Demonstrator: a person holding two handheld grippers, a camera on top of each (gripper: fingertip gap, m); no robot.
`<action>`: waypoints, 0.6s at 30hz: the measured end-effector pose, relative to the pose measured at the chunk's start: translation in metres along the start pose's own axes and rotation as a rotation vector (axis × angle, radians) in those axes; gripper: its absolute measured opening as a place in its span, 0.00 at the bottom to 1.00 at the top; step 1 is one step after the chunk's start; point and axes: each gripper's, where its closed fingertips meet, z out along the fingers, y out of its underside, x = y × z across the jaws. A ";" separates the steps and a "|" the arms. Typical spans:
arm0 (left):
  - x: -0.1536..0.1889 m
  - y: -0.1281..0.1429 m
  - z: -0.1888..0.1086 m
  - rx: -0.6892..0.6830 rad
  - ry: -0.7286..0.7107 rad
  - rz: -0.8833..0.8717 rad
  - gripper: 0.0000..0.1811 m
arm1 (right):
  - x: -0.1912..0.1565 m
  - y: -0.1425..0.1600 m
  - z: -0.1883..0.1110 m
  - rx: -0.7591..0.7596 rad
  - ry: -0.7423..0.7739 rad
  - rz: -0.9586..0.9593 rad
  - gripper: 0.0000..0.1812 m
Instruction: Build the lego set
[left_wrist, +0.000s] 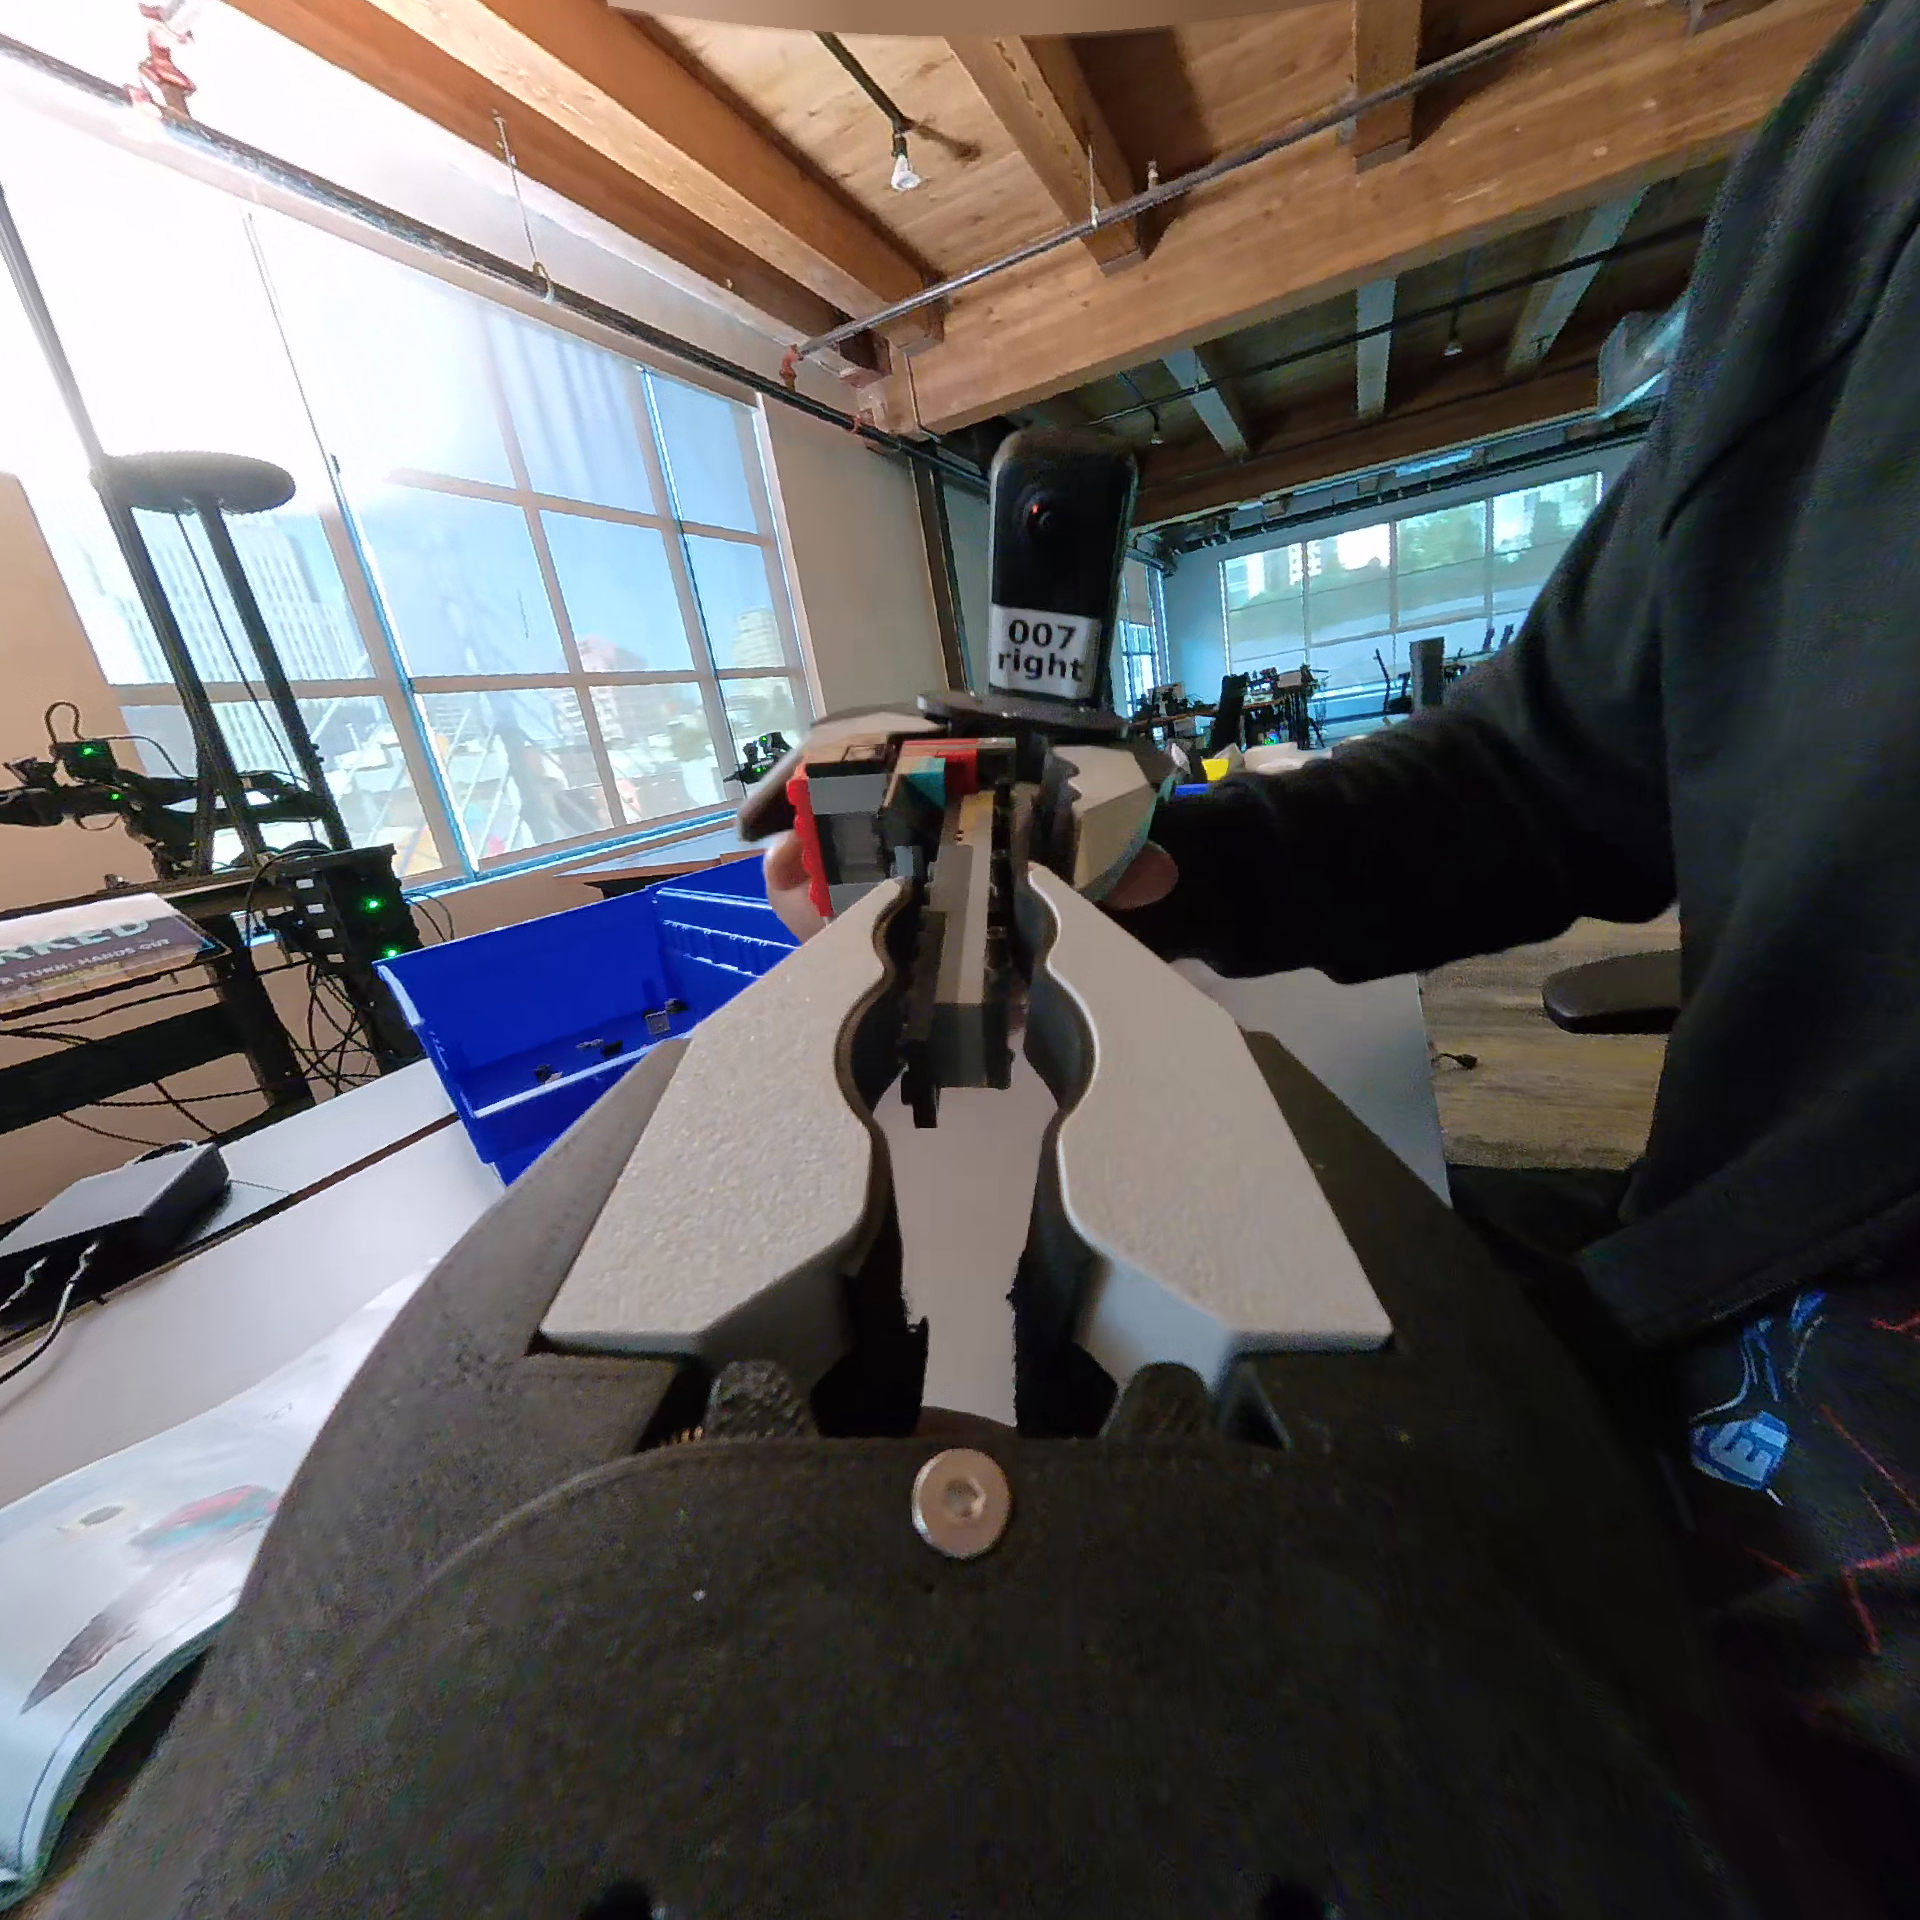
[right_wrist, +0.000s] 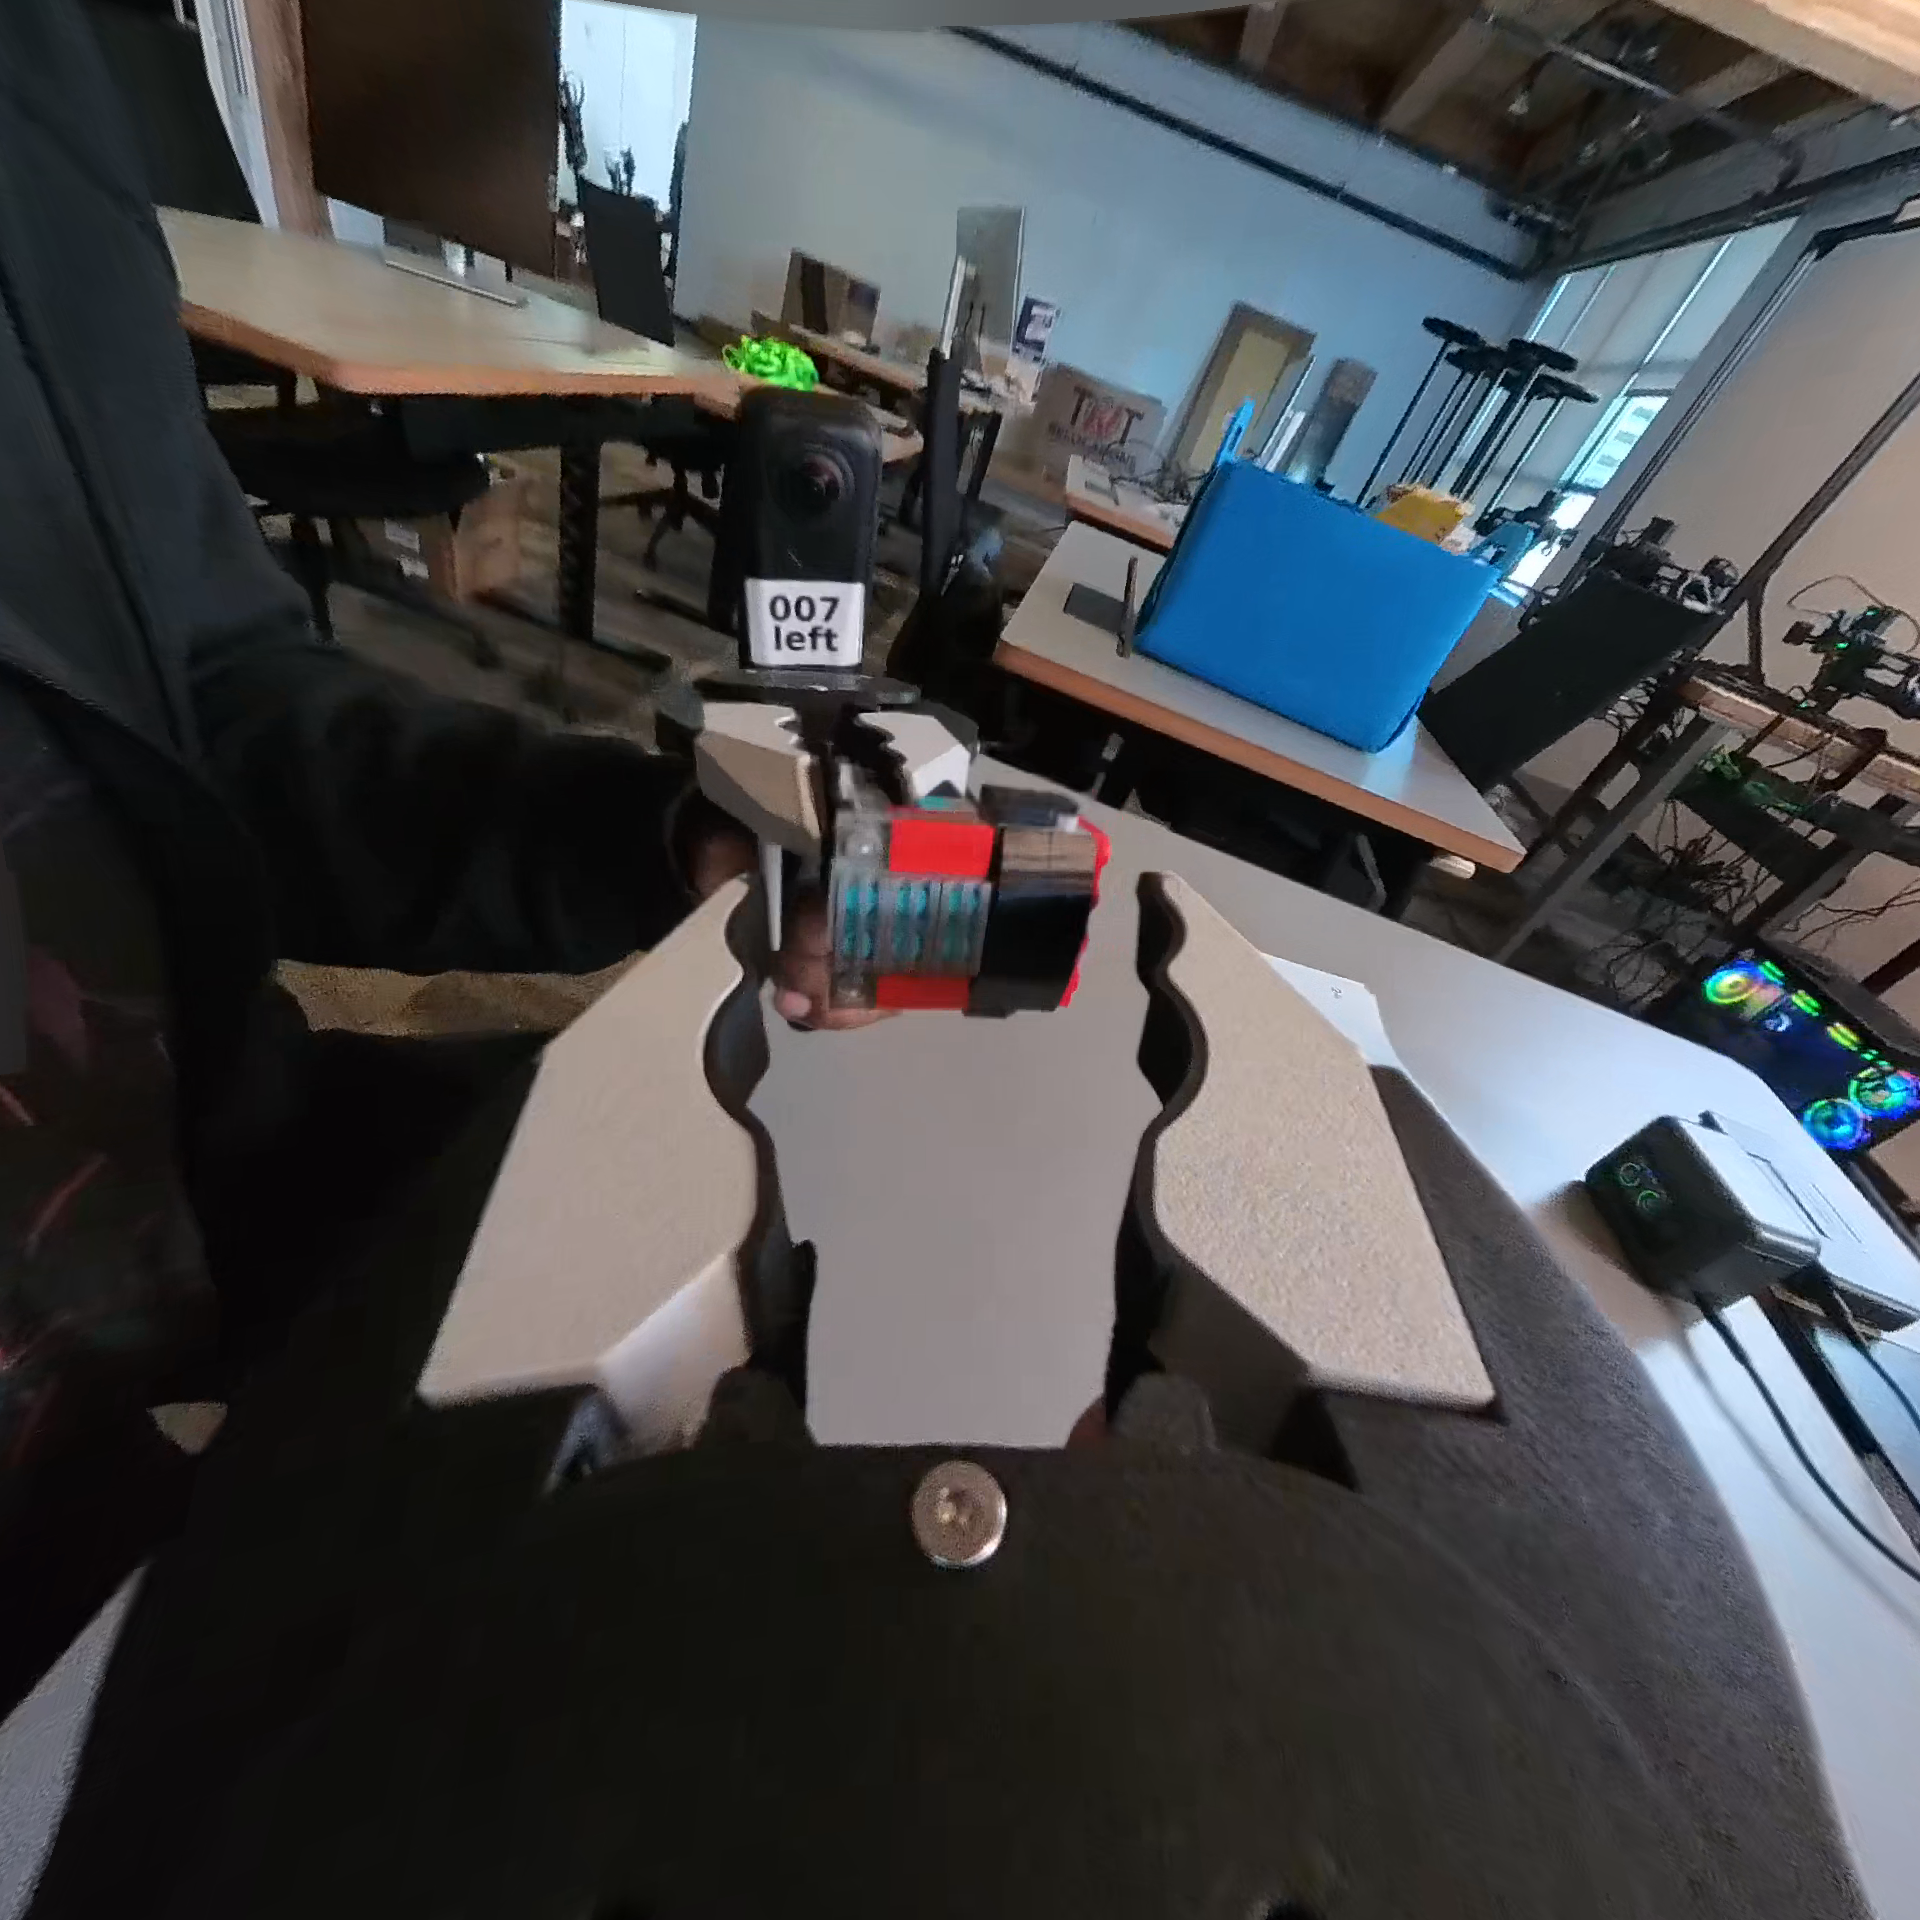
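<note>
Left gripper (left_wrist: 961, 914), nearest the left wrist cam, has jaws pinching the lego build (left_wrist: 935, 862), a grey/black/red block held up in the air above the table (left_wrist: 343, 1226). Right gripper (right_wrist: 940, 904) sits just in front of the build w/ jaws spread wide, nothing between them; build's red, teal & black face points at its cam. Blue bin (left_wrist: 582, 997) on table to the left, booklet (left_wrist: 114, 1600) near the edge. Black adapter (right_wrist: 1704, 1205) on the right.
</note>
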 end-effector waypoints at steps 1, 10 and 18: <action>0.002 0.000 0.000 -0.004 0.007 0.006 0.09 | -0.001 -0.003 0.000 -0.007 -0.013 0.004 0.41; 0.007 0.002 -0.001 -0.037 0.027 0.034 0.09 | -0.007 -0.009 0.004 -0.101 -0.070 -0.077 0.31; 0.006 0.002 -0.005 -0.025 0.033 0.014 0.09 | -0.007 -0.006 0.010 -0.128 -0.069 -0.098 0.30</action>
